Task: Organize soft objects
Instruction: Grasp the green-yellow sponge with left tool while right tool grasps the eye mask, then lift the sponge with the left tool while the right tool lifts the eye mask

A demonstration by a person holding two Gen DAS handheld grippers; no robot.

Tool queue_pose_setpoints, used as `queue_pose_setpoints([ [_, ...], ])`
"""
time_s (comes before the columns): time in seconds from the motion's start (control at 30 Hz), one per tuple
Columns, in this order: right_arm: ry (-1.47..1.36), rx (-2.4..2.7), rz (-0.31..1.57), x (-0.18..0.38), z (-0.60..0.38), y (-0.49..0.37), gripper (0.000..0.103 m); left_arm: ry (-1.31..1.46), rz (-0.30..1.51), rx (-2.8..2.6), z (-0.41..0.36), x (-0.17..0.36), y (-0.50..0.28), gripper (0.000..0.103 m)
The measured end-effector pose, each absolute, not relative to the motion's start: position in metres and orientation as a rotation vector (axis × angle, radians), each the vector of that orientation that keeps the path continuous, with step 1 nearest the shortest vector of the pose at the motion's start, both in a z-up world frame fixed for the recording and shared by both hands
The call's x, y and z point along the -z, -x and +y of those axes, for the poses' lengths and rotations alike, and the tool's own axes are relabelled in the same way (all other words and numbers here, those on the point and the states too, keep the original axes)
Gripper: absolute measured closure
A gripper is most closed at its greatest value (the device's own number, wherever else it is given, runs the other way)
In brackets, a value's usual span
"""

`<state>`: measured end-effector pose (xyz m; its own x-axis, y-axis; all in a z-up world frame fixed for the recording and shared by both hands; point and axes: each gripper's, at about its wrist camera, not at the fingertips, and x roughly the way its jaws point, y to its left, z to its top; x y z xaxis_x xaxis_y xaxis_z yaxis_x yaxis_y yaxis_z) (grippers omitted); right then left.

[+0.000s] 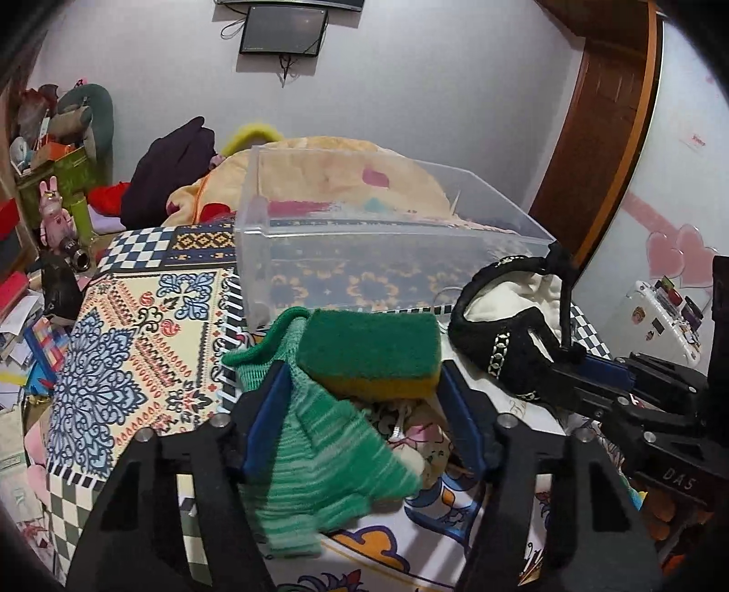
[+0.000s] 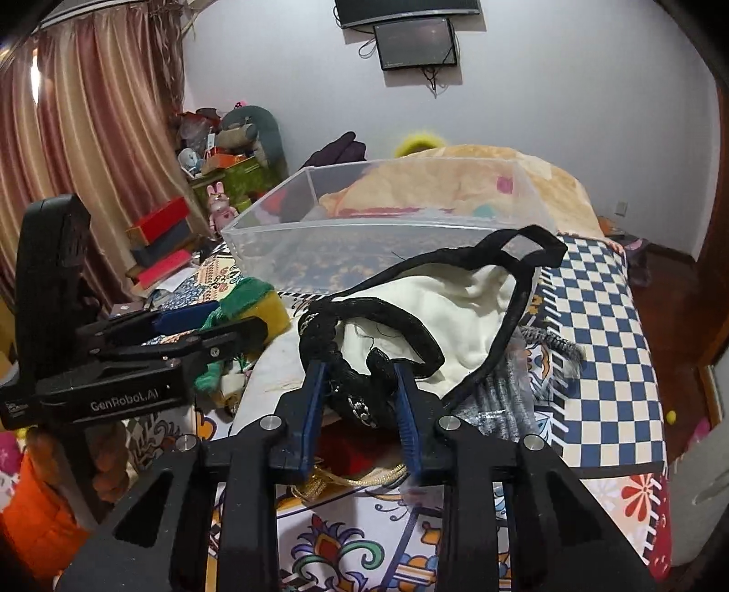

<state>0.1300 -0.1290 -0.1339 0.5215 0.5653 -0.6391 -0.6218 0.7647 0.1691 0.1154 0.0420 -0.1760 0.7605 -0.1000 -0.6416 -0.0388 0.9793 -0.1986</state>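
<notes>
Sitting at the centre of the left wrist view, a green and yellow sponge (image 1: 371, 353) rests on top of a green knitted glove (image 1: 314, 460), and both lie between the blue-padded fingers (image 1: 269, 410) of the left gripper (image 1: 364, 387); those fingers are spread, and whether their pads touch the sponge's sides I cannot tell. To the right in the same frame, a black hat with a cream lining (image 1: 505, 323) is pinched at its chain-trimmed brim by the right gripper (image 1: 587, 364), which reaches in from the right edge. In the right wrist view the hat (image 2: 437, 300) fills the middle, its lining turned up and a black strap looping toward the upper right, while the right gripper (image 2: 360, 387) has its fingers (image 2: 314, 400) closed in on the black brim. The left gripper (image 2: 191, 328) shows at the left of that frame beside the sponge (image 2: 262, 305). Just behind these things, in the upper middle of both frames, stands a clear plastic bin (image 1: 364, 232), open at the top. Everything rests on a patterned bedspread (image 1: 136, 346) with checks and floral motifs. A dark screen (image 1: 282, 29) hangs on the wall at the top, and a wooden door (image 1: 606, 123) stands at the upper right of the left view.
</notes>
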Motion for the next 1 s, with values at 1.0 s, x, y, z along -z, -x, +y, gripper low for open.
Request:
queue_pose_setpoints([
  [1.0,-0.004,-0.692,0.592,0.088,-0.150,-0.127,0.091,0.160,0.706,0.094,0.043,0.150,-0.118,0.031],
])
